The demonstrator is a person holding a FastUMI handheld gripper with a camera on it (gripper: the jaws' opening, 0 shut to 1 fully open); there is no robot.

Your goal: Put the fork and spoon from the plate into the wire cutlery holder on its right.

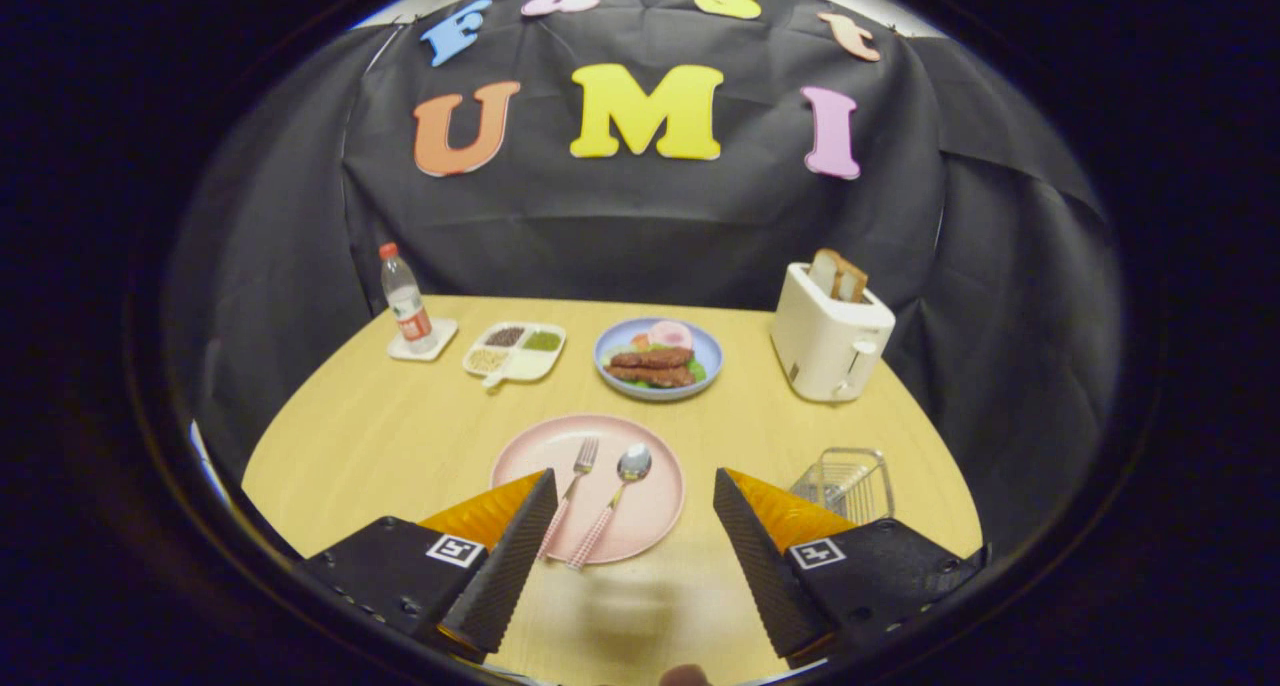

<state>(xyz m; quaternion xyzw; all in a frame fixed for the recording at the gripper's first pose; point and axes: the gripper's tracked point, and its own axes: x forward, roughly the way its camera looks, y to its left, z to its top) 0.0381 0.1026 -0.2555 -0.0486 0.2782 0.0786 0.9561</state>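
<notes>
My tool (635, 506) wide open, empty. Fork (572, 493), spoon (613, 501) just ahead, lying close: risk pinching both, or thin handle slipping off plate (655, 516).

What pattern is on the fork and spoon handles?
Pink-and-white check on the fork and spoon handles, clearest in the gripper view.

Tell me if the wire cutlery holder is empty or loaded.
Empty: wire cutlery holder shows only bare wires; fork and spoon lie on the plate.

Wood-grain table (400, 436); wire holder (845, 481), ribbed tongs (632, 526)
</notes>
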